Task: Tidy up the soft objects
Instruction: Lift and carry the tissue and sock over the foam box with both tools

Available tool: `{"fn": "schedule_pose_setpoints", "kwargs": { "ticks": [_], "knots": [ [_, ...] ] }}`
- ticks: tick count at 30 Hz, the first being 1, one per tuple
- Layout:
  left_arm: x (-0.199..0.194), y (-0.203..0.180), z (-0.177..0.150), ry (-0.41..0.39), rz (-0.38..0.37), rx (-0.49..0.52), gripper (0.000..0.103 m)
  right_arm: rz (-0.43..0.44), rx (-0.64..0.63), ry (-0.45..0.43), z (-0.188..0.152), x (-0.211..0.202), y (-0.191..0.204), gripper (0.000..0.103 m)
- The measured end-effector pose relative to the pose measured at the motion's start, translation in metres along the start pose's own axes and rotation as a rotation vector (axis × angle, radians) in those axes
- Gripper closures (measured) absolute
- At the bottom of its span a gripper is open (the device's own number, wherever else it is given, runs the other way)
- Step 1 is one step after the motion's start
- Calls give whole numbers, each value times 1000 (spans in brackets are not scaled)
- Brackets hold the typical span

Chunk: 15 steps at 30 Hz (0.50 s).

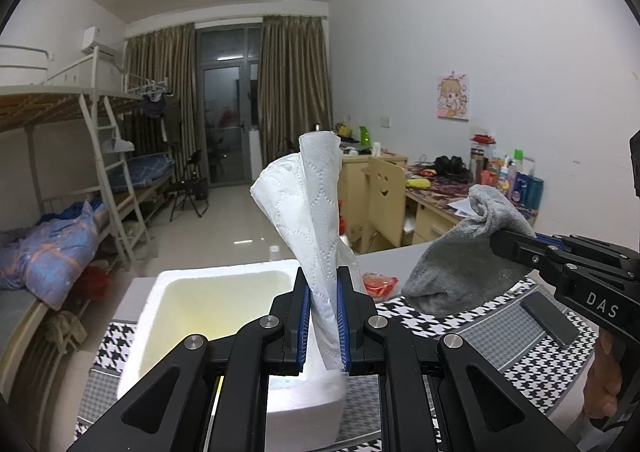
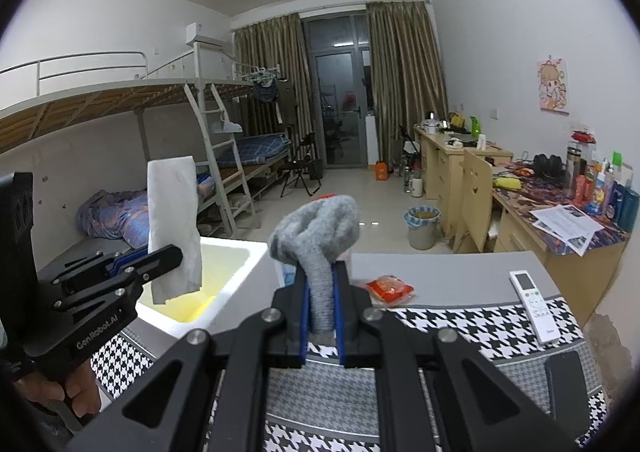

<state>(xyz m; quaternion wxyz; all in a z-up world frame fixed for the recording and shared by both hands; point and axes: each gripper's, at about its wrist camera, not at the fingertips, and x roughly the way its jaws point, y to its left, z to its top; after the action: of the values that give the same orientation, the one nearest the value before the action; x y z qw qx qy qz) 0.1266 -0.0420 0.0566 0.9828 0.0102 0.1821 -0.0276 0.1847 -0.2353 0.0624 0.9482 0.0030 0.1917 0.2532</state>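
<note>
A sheet of white tissue [image 1: 316, 219] is pinched between the blue pads of the left gripper [image 1: 323, 292], its long axis running upward from the jaws and its free upper end flaring above them; a short tail is seen hanging below the jaws in the right wrist view. A grey sock [image 2: 320, 248] is clamped in the same manner by the right gripper [image 2: 321, 312], the jaws closed narrowly on its middle, with its bunched end raised above the fingertips. Both soft things are thus held clear of the table, neither being rested on anything. A white foam box [image 1: 224, 280] with a yellowish inside is stood on the table directly beneath and ahead of the left gripper, so the tissue is judged to be the nearer of the two to it; the sock is held to the right of the box, over the houndstooth cloth [image 2: 460, 328]. A release into the box is therefore judged to call for little travel by the left hand and a leftward carry by the right. A red packet [image 2: 390, 288] is laid just beyond the cloth, and a white remote [image 2: 530, 300] is laid at the cloth's right, well apart from the box.
</note>
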Motion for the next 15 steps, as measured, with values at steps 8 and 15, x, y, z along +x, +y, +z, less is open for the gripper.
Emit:
{"fn": "schedule_pose_setpoints", "kwargs": {
  "ticks": [8,15],
  "knots": [
    [-1,16,0,3,44,-19,90,38,-32,9,4,9,19,90],
    [3,31,-1,19,73,-36,90,76,-46,6,7,13,33,90]
  ]
}}
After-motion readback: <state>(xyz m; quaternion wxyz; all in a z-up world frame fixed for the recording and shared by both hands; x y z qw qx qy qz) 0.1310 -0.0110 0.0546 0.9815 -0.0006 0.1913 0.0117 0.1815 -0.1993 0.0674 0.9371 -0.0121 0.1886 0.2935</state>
